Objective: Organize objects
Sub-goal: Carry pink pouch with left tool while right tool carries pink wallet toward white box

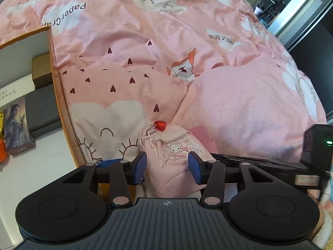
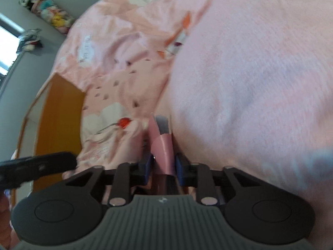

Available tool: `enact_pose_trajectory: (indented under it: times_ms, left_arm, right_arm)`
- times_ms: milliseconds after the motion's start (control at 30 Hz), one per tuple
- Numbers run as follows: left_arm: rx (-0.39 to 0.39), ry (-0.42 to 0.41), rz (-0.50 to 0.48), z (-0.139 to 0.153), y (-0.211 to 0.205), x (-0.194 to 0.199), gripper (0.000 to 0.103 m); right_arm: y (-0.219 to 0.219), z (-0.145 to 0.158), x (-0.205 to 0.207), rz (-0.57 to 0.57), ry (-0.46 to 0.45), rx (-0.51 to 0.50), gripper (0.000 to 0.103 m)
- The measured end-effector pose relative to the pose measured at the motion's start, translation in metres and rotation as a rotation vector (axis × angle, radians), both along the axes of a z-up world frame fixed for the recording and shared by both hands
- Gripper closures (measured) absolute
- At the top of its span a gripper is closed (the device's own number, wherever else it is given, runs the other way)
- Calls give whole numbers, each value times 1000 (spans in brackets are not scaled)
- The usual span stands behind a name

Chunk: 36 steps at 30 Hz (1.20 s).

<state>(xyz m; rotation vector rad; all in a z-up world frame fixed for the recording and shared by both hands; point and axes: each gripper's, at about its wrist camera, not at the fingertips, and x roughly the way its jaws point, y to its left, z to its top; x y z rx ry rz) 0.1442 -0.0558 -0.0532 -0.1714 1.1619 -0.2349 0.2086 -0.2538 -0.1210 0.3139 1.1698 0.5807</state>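
Left gripper [image 1: 167, 167] straddles the small pink pouch [image 1: 177, 156]; blue pads [image 1: 140, 166] sit either side of it, and whether they press on it I can't tell from the left wrist view. Pouch lies on the pink bedding [image 1: 129, 41], cartoon print facing up, red heart charm [image 1: 159, 125] on a bead chain at its top end. Far left: orange-edged box [image 1: 52, 66] with a card box [image 1: 17, 127] and dark items inside. Right of the pouch, a plain pink pillow [image 1: 249, 104].

Right gripper [image 2: 162, 166] is clamped on a pink sleeve-like item [image 2: 163, 145] with a dark stack inside, jaws nearly together. Picture is blurred. Pouch [image 2: 116, 143] sits just left of it, charm [image 2: 124, 122] visible, orange box wall [image 2: 60, 114] further left, pillow [image 2: 260, 83] filling the right side.
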Motion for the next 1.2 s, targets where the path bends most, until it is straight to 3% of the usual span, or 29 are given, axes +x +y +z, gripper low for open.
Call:
enact_pose_trajectory:
  times_ms: [133,333,433,600,733,867,933,1033,1200]
  left_arm:
    - [40,3,-33,-2,-10,0,40]
    - [0,60,-86,-16,-27,4,32]
    - [-81,98,-51,-27,-23,10,32]
    - [-172,88,0,-34,-14,12,45]
    - [-164,20,-2,-24,-15,5,60]
    - [-155,-125,-14,3,-9,-7,73]
    - [-139,-204,-22,18,-5,-16,85]
    - [-125,-304,-26,38,4,-30,85]
    - [-141,-421,28,72,37,-48,85]
  right_arm:
    - [-12,27,-14,-51,-99,-26,80]
    - [-31,55,-24,-104,-218,-98,80]
    - [-35,50,-23,-105,-203,-88,80]
    - [-34,43,-24,-92,-199,-99,80]
    - [-33,46,-27,-96,-200,-91,80]
    - [-28,64,-35,-97,-256,-102,80]
    - [-22,76,-40,-95,-304,-118,80]
    - [-12,96,-45,-88,-364,-135,80]
    - [17,130,-50,-12,-407,-54,80]
